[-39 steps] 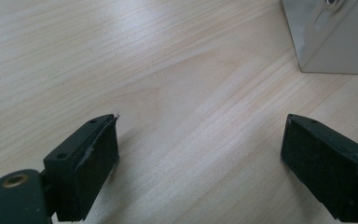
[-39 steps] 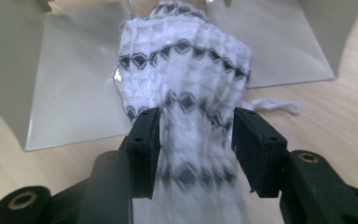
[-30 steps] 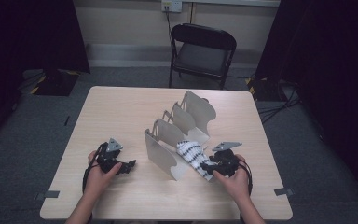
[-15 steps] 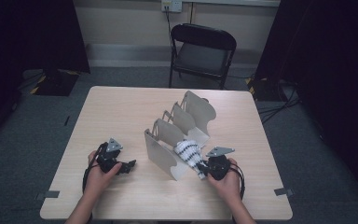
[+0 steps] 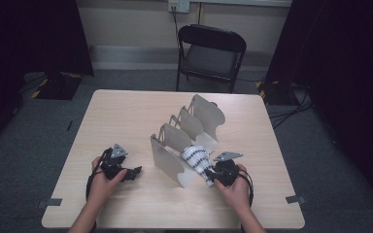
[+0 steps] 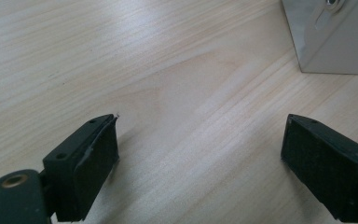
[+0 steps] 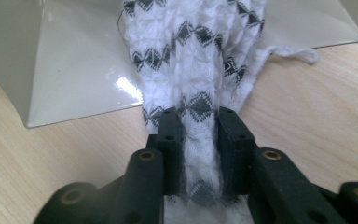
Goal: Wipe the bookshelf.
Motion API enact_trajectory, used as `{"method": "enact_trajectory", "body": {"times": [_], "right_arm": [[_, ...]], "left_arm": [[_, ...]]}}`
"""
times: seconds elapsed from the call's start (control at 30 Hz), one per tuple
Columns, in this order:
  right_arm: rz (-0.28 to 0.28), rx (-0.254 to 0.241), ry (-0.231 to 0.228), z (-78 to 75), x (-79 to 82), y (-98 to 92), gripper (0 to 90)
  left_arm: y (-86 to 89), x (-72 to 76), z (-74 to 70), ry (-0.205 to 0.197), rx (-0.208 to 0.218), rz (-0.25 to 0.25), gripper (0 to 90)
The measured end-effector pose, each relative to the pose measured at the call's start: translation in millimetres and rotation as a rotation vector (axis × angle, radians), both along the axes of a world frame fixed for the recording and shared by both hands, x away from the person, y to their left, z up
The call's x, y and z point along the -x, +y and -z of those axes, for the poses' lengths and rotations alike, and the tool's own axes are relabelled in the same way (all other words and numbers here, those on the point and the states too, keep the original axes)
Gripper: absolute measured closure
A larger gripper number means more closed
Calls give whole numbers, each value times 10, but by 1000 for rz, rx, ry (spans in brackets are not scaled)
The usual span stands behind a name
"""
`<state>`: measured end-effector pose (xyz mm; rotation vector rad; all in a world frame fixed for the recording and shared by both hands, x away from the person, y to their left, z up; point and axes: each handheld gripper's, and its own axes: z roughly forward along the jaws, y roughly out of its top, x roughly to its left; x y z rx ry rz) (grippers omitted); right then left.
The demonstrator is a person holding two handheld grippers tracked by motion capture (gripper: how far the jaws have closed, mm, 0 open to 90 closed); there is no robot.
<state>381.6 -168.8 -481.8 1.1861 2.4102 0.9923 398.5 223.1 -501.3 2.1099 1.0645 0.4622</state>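
A white knitted sock (image 5: 197, 160) with rows of dark diamond-shaped marks lies stretched across the near end of the pale metal divider rack (image 5: 166, 158). Its upper part rests bunched on the rack's glossy base plate, between two upright dividers. Its lower end hangs off the rack's front edge over the wooden tabletop, drawn into a narrow fold.

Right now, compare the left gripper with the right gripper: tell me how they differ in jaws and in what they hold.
The left gripper has its jaws spread wide with bare table between them; the right gripper is pinched on the white knitted sock with black diamonds, its jaws having just eased slightly. The left sits apart from the metal file rack, at its left; the right is at the rack's front slot. Both have black jaws and stay low over the table.
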Motion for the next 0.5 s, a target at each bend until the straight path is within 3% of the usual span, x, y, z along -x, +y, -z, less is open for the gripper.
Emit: {"method": "enact_trajectory", "body": {"times": [0.13, 0.17, 0.27, 0.33, 0.37, 0.47, 0.5], "right_arm": [[3, -8, -51, -75, -29, -7, 608], [-4, -32, -63, -123, -62, 7, 566], [-16, -46, -57, -151, -110, 53, 520], [-26, -23, -57, -137, -161, 120, 494], [-38, -17, -35, -78, -212, 187, 482], [-31, 18, -31, -10, -242, 251, 532], [-28, 10, -33, 38, -252, 276, 653]], "left_arm": [[-2, -3, 1, -1, 2, 0, 106], [0, -5, 0, -4, -2, 2, 106], [-1, -7, 1, -3, 0, 1, 105], [-1, -7, 0, -3, -1, 1, 105], [-1, -7, 1, -3, -1, 1, 105], [-1, -8, 1, -3, 0, 2, 105], [0, -9, 1, -3, -1, 2, 105]]}}
